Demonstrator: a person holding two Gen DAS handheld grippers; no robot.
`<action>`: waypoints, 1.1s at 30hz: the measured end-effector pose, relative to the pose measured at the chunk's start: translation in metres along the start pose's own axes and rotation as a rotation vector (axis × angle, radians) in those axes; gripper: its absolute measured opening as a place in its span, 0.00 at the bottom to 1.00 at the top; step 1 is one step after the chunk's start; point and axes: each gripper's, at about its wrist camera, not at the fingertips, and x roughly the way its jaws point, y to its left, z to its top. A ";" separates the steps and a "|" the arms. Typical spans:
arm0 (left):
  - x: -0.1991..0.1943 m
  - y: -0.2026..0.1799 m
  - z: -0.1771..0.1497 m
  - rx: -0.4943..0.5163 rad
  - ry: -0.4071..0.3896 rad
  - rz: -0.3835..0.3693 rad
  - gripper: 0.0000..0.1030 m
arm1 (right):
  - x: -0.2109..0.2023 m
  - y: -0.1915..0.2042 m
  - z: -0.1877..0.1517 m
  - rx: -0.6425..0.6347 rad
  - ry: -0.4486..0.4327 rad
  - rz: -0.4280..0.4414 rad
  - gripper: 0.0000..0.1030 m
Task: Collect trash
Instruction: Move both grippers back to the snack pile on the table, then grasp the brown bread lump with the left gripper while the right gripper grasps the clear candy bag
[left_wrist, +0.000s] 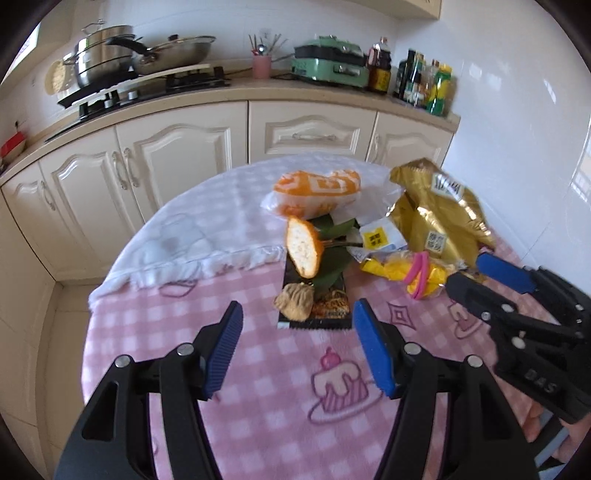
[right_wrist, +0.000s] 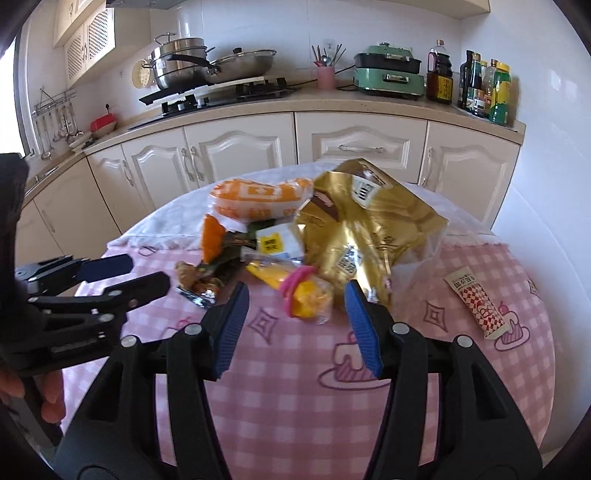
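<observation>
A worktop (right_wrist: 424, 424) draped in pink checked cloth is seen with trash heaped at its middle. A crumpled gold bag (right_wrist: 369, 225) is propped at the heap's right, its opening tilted up and away. An orange-printed bag (left_wrist: 317, 192) is laid crosswise behind. A red-checked sachet (right_wrist: 476, 302) is set well apart, long axis running near-to-far. Left tool (left_wrist: 297, 347) and right tool (right_wrist: 295, 325) are held apart, nothing clamped.
</observation>
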 end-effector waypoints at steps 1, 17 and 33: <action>0.005 -0.001 0.000 0.005 0.007 0.003 0.59 | 0.003 -0.002 0.000 -0.002 0.008 0.005 0.53; 0.033 0.009 0.004 -0.026 0.046 -0.037 0.22 | 0.053 0.005 0.002 -0.056 0.147 0.007 0.55; -0.051 0.028 -0.024 -0.054 -0.032 -0.070 0.22 | -0.008 0.026 -0.010 0.016 0.090 0.059 0.33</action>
